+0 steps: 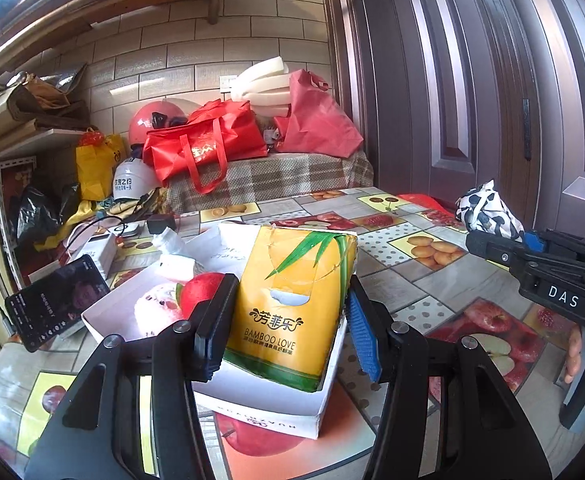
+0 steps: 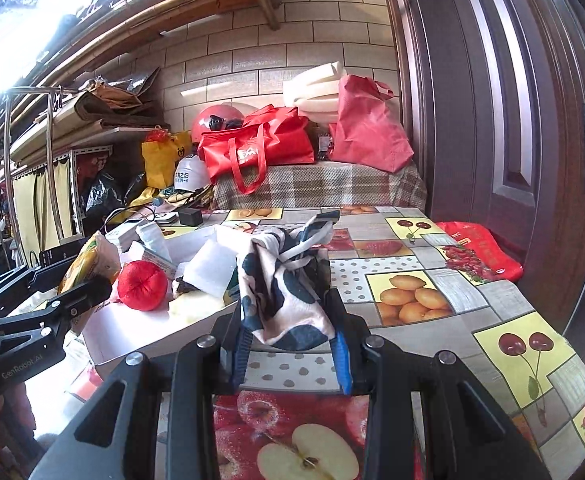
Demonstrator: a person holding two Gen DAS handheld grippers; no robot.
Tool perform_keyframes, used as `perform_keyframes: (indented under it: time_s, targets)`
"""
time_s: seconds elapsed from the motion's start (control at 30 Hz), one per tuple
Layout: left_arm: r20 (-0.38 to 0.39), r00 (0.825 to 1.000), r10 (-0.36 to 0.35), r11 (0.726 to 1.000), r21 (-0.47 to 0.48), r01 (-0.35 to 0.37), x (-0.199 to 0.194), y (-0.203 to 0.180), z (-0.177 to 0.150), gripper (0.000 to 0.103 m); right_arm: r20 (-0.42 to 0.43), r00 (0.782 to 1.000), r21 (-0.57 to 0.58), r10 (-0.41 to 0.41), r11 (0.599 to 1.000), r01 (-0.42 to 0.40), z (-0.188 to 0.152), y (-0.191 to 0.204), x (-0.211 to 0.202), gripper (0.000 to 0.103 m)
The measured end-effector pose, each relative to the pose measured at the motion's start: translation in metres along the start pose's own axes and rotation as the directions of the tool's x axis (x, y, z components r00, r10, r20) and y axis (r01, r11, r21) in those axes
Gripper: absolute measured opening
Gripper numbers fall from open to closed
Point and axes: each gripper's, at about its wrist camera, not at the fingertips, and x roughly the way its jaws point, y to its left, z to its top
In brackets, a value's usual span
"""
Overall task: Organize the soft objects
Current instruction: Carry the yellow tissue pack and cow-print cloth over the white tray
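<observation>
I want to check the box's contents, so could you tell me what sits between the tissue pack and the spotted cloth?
In the right wrist view, a red plush apple and a white foam block lie between the tissue pack and the spotted cloth.

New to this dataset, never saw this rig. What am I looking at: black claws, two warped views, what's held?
No robot here: a person carries a handheld two-finger gripper in each hand, each with a fisheye camera looking along its fingers. The left view shows the left gripper closed on a yellow tissue pack, standing in a white box; the right gripper shows at the edge. The right view shows the right gripper clamped on a black-spotted white cloth. The box also holds a red plush ball. Everything sits on a fruit-print tablecloth.
</observation>
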Motion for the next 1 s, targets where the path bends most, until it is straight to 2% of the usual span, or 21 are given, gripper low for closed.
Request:
perform_keyframes:
  time_s: [0.17, 0.47, 0.8, 1.0]
  targets:
    - [-0.025, 0.999, 0.044, 0.997, -0.054, -0.045, 0.004, 0.023, -0.002, 0.053, -0.007, 1.000, -0.008, 0.016, 1.000, -0.016, -0.001, 0.008, 0.002, 0.035]
    - [-0.042, 0.993, 0.108, 0.993, -0.052, -0.110, 0.010, 0.043, -0.005, 0.053, -0.025, 0.998, -0.028, 0.055, 0.998, -0.056, -0.001, 0.022, 0.012, 0.035]
    - [-0.039, 0.992, 0.121, 0.991, -0.052, -0.123, 0.012, 0.049, -0.005, 0.053, -0.045, 0.995, -0.058, 0.092, 0.994, -0.095, -0.001, 0.044, 0.026, 0.035]
    - [-0.041, 0.990, 0.136, 0.987, -0.084, -0.139, 0.018, 0.063, -0.005, 0.053, -0.062, 0.992, -0.075, 0.112, 0.990, -0.117, 0.000, 0.055, 0.035, 0.035]
